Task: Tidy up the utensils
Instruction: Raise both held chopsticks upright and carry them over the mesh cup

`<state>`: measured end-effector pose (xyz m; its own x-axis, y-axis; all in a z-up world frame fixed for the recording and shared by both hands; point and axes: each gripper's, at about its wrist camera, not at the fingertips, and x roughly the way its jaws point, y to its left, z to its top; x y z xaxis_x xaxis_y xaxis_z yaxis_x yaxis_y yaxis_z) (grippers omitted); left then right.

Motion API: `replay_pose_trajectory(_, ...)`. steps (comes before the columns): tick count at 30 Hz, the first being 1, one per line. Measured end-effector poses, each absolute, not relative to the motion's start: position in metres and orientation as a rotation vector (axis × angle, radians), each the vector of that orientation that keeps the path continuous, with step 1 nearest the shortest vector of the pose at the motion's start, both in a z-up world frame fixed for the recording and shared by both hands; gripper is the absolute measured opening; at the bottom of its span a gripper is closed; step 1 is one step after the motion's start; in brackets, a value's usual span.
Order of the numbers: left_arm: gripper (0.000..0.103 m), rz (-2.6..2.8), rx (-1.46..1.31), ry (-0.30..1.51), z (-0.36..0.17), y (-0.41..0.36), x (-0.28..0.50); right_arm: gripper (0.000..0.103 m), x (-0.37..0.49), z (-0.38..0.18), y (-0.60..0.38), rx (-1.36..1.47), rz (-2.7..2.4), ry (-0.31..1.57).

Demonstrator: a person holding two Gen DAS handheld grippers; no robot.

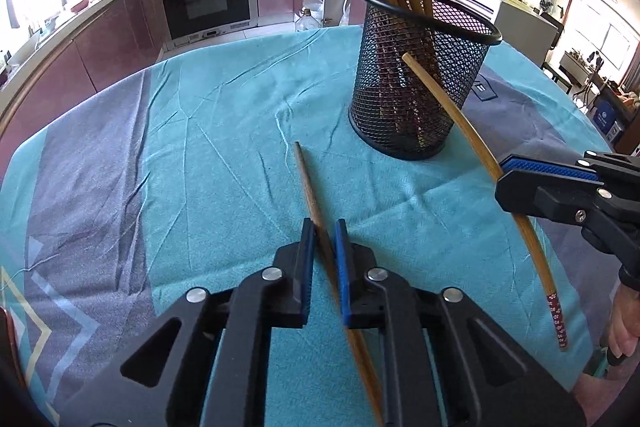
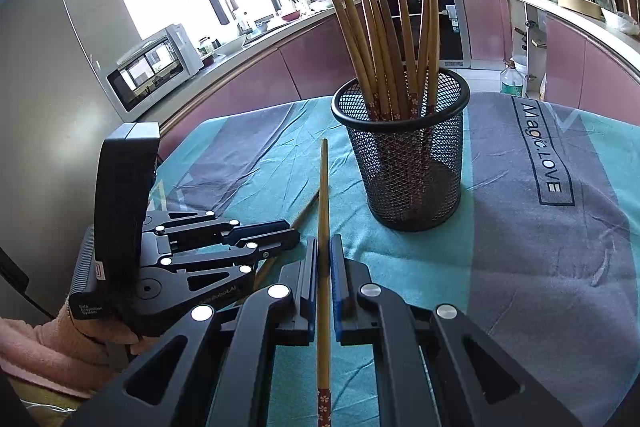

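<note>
Two grippers point(image 1: 324, 227) point(image 2: 324, 247) each clamp chopsticks point(image 1: 310, 187) point(image 2: 323, 195).

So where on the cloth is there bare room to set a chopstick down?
The tablecloth lies bare left of the mesh holder, and again on its far side. Crowded near the left gripper and right gripper.

Tablecloth point(image 1: 224, 131): teal with grey bands, pale chevron lines
Mesh holder point(image 2: 404, 155): black wire
Chopsticks point(image 2: 400, 39): golden-brown bamboo; dark red ends with pale flowers
Left gripper point(image 1: 325, 239): black, blue pads
Right gripper point(image 2: 324, 259): black, blue pads
Sleeve point(image 2: 44, 351): pink
</note>
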<state>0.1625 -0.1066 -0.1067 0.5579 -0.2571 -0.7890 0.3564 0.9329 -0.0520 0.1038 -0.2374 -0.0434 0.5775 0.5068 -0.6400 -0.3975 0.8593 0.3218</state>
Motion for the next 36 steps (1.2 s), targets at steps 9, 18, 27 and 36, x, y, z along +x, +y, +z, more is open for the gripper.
replay_pose_trajectory(9, 0.008, -0.395, 0.059, 0.901, -0.097, -0.099, 0.158, 0.005, 0.101, -0.037, -0.243, 0.156, 0.526, 0.770)
replay_pose_trajectory(18, 0.007, -0.496, -0.062, 0.854, -0.065, -0.078, 0.151, 0.005, 0.096, -0.026, -0.249, 0.167, 0.519, 0.731)
replay_pose_trajectory(27, 0.007, -0.561, -0.133, 0.789, -0.035, -0.067, 0.142, 0.005, 0.092, -0.014, -0.257, 0.178, 0.513, 0.689)
replay_pose_trajectory(36, 0.007, -0.571, -0.146, 0.740, -0.017, -0.061, 0.132, 0.005, 0.088, -0.004, -0.263, 0.183, 0.508, 0.649)
